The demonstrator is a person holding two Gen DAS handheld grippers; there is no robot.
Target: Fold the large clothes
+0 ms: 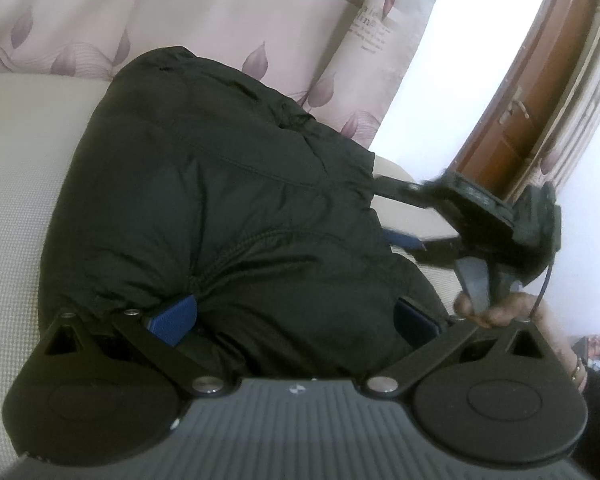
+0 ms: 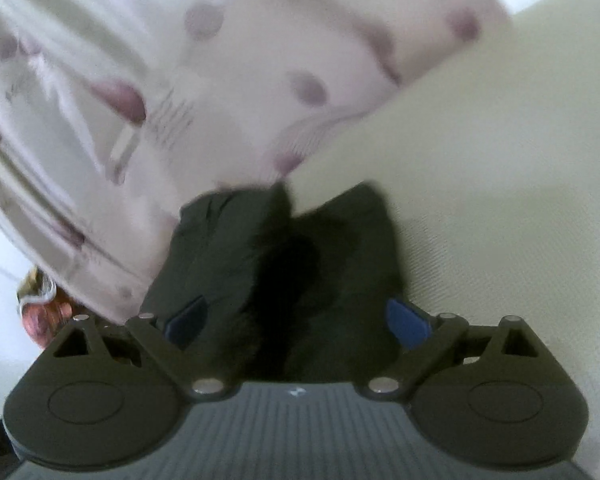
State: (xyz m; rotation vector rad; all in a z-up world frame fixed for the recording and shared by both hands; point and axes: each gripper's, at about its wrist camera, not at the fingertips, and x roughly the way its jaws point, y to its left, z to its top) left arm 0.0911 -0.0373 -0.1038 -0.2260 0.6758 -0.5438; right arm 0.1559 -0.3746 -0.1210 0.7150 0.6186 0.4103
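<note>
Left wrist view: my left gripper (image 1: 295, 320) spreads its blue pads wide around the folded black jacket (image 1: 219, 200) on the cream bed (image 1: 15, 184), pads against the fabric without pinching. My right gripper (image 2: 300, 320) stands open over the jacket's edge, below the floral curtain (image 2: 159, 80).
</note>
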